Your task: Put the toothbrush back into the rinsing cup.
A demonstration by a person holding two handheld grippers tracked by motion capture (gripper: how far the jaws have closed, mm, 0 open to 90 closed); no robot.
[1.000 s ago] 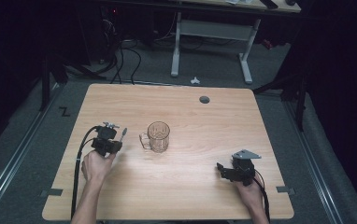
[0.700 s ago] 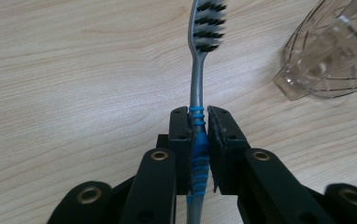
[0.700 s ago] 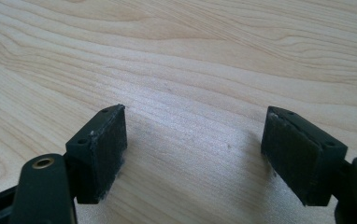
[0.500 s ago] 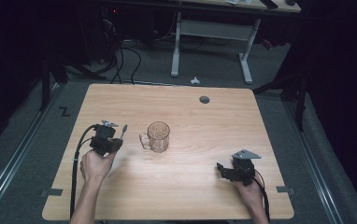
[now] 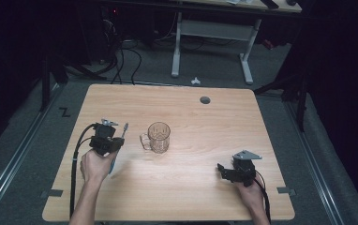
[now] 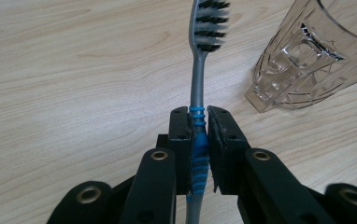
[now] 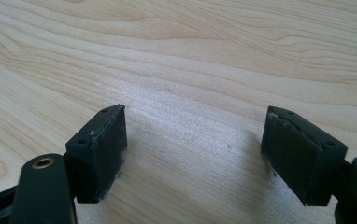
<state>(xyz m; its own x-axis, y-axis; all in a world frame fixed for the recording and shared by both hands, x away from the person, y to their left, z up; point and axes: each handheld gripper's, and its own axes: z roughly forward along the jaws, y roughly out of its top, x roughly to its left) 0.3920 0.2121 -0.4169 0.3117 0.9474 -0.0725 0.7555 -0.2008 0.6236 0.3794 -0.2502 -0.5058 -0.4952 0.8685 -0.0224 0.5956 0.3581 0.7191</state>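
A toothbrush (image 6: 196, 79) with a grey stem, blue ribbed grip and dark-and-white bristles is clamped between the pads of my left gripper (image 6: 198, 114), which is shut on the blue grip. From above, this left gripper (image 5: 117, 140) hovers over the table's left half, with the toothbrush (image 5: 125, 127) pointing away from the person. A clear glass mug (image 5: 159, 137) stands upright just right of it, handle toward the brush; the mug (image 6: 307, 60) lies to the right of the bristles. My right gripper (image 5: 221, 169) rests low at the front right, and its jaws (image 7: 193, 126) stand wide open over bare wood.
The wooden table (image 5: 191, 112) has a round cable hole (image 5: 205, 100) near its far edge. A black cable (image 5: 76, 159) trails from the left gripper along the forearm. Desk legs and cables stand on the dark floor beyond.
The left hand with the toothbrush has shifted only very slightly. The right gripper and the mug stay where they were.
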